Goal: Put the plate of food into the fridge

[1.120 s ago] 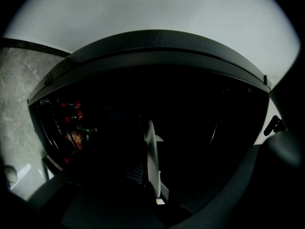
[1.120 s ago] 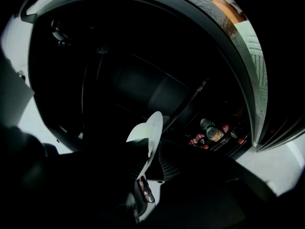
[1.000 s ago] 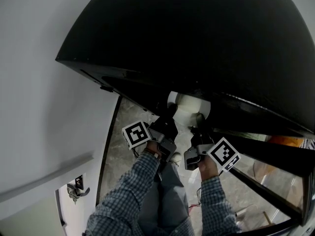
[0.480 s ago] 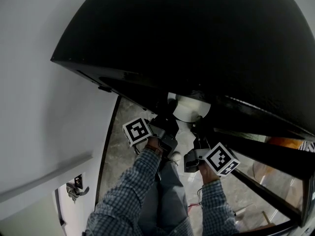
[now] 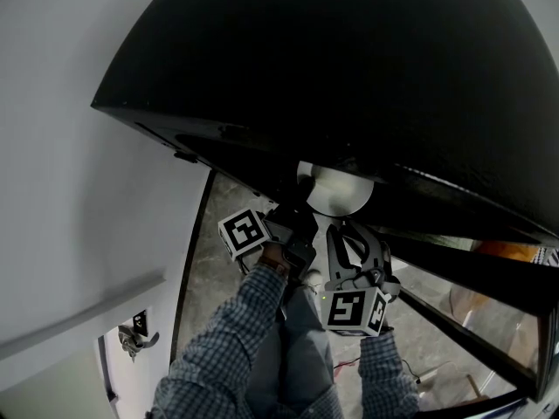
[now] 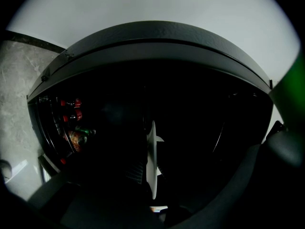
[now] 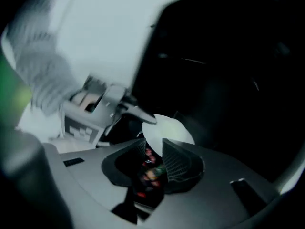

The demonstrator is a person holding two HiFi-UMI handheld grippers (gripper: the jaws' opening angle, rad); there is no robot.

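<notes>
**A:** Right tool (image 5: 348, 232) has turned since a second ago. Its marker cube has dropped toward the person, and the jaws now point up at the plate (image 5: 339, 190) from below.

**B:** Is it gripping the plate?

**A:** I judge not. Its jaws stand a little apart. In its own view the plate shows as a broad oval beyond the tips, not edge-on between them. That view is smeared, so I can't rule out a light touch at the rim.

**B:** And the left tool (image 5: 293, 223)?

**A:** It is clamped on the plate's rim. In its own view the plate stands edge-on right between the jaws, so it carries the plate alone.

**B:** How far along are we?

**A:** The plate is at the mouth of the fridge (image 5: 349, 77), just under the front edge of the fridge top. It isn't set down. What's left is sliding it in, resting it on a shelf and letting go. No food is visible on the plate from here.

**B:** Anything in the way?

**A:** The inside is too dark to make out a shelf. Bottles (image 6: 72, 128) sit at the left edge of the opening. Floor (image 5: 205, 260) lies below, and a handle (image 5: 138, 339) is well off to the left. With only one grip, the plate could tip.
</notes>
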